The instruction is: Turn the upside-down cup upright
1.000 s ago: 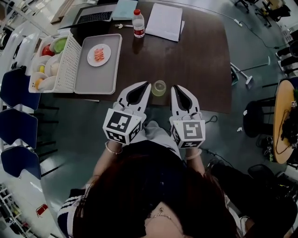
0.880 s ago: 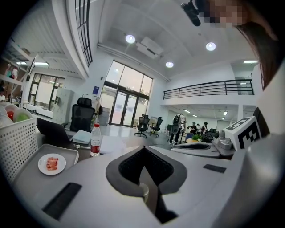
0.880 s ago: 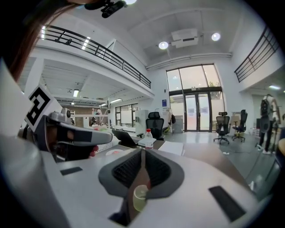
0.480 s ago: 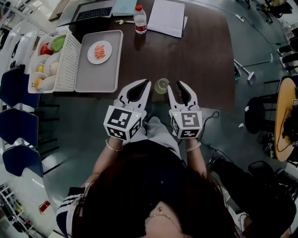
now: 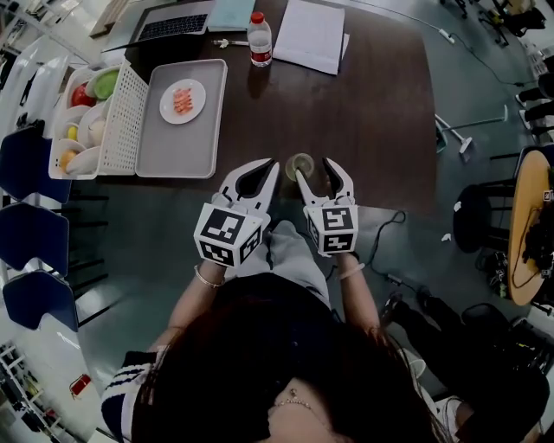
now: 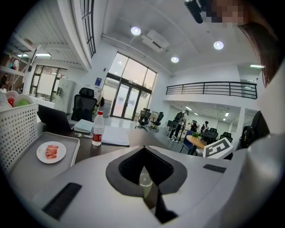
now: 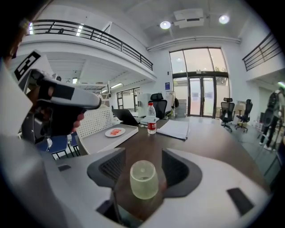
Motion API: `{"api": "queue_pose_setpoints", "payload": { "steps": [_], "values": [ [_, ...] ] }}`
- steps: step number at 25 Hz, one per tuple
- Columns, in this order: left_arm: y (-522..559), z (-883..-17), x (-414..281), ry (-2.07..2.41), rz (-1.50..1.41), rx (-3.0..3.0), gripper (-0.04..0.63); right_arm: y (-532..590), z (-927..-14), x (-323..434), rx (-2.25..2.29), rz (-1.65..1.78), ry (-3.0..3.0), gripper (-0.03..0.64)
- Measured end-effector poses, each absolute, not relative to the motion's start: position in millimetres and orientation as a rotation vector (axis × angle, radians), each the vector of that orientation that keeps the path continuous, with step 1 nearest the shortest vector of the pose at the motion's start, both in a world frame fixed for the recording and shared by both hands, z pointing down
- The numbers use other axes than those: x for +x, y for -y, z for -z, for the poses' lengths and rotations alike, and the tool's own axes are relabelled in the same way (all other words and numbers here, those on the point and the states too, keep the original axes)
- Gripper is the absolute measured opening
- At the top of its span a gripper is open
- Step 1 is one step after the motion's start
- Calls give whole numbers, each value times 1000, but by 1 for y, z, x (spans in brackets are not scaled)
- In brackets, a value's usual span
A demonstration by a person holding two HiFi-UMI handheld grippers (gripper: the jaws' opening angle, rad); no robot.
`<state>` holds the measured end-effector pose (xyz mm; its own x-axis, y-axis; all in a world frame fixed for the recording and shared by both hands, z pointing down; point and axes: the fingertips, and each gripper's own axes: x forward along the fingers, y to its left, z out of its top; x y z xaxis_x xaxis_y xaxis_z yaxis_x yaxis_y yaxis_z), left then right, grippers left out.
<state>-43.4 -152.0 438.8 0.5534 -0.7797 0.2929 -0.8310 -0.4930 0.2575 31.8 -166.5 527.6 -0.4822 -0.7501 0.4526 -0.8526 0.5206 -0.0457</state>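
A pale green translucent cup (image 5: 300, 164) stands base-up near the front edge of the dark brown table (image 5: 372, 112). In the right gripper view the cup (image 7: 143, 179) sits low between the two fingers with gaps on both sides, untouched by the pads. My right gripper (image 5: 313, 170) is just behind the cup, and its jaws are opening. My left gripper (image 5: 274, 163) is shut and empty, just left of the cup. In the left gripper view the cup (image 6: 145, 180) shows through the hole behind the left gripper's (image 6: 144, 150) closed tips.
A grey tray (image 5: 173, 147) holds a white plate (image 5: 183, 101) of red food at the table's left. Beside it stands a white basket (image 5: 121, 112) of dishes. A water bottle (image 5: 258, 41), papers (image 5: 310, 35) and a laptop (image 5: 173, 26) lie at the far side. Blue chairs (image 5: 35, 164) stand left.
My right gripper's jaws went from shut to spread apart, and it shifted left until it sits behind the cup. Both grippers sank lower. The cup stayed where it was.
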Motion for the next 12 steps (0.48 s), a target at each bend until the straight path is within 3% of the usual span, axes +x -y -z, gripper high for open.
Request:
{"api": "queue_pose_setpoints", "payload": {
  "steps": [12],
  "values": [
    [152,-457,-46,1288,-225,2388,2,174,-589,25,1258,-425,2279,316]
  ]
}}
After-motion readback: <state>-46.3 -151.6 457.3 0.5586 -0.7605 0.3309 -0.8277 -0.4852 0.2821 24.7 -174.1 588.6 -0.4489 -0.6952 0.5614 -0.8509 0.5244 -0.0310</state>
